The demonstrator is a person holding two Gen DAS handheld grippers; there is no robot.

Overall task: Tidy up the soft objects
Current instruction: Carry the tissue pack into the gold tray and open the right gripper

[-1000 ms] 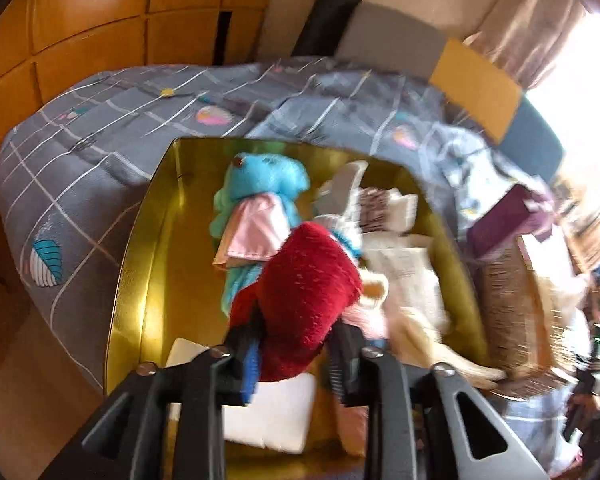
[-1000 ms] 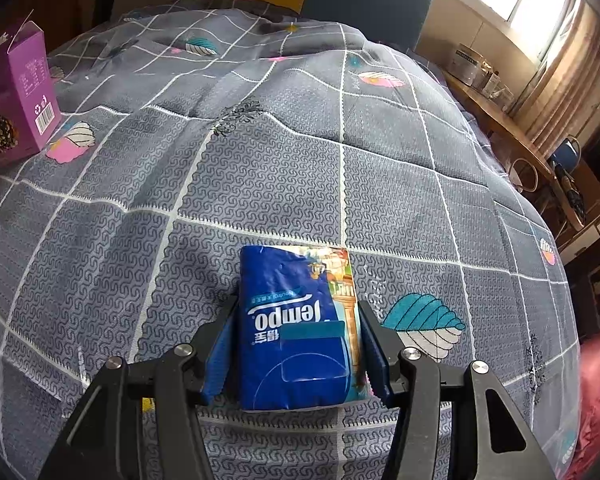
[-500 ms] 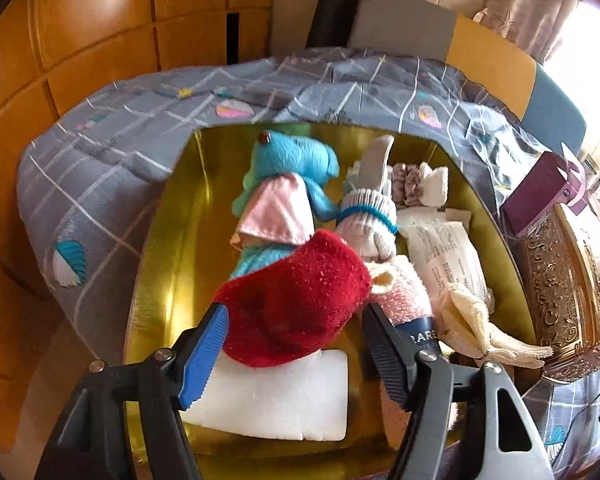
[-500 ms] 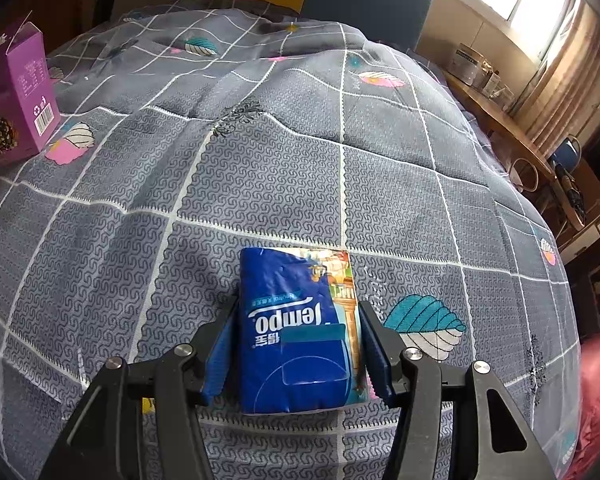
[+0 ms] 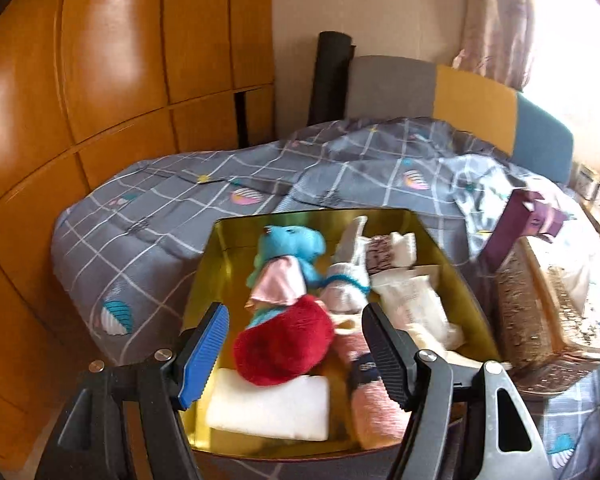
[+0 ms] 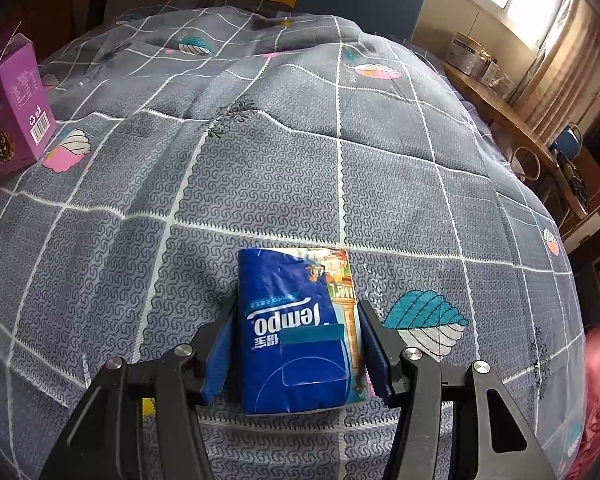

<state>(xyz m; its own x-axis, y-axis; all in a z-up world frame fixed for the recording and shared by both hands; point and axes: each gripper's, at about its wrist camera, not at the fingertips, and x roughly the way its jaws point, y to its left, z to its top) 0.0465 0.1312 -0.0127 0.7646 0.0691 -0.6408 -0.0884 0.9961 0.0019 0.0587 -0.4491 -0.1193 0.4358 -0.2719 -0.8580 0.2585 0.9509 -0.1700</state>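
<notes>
In the left wrist view, my left gripper [image 5: 296, 320] hangs open above a gold tin [image 5: 204, 292] on the bed. A red fluffy sock [image 5: 284, 348] lies loose in the tin, below and between the spread fingers, touching neither pad. Around it lie a blue plush toy [image 5: 296, 244], a white folded cloth [image 5: 268, 408], a pink sock [image 5: 376, 412] and white socks [image 5: 348, 284]. In the right wrist view, my right gripper [image 6: 298, 344] is shut on a blue Tempo tissue pack [image 6: 296, 328], which lies against the grey checked bedspread [image 6: 260, 168].
A purple carton [image 6: 16, 108] stands at the bedspread's left, also seen as the purple carton [image 5: 516, 232] beside a glittery gold box [image 5: 540, 320] right of the tin. Wooden wardrobe doors [image 5: 100, 80] rise on the left. A wooden sill with jars [image 6: 480, 64] runs along the right.
My left gripper opened and let go of the red sock, which now lies in the tin. It then rose and drew back. The right gripper and tissue pack stayed still.
</notes>
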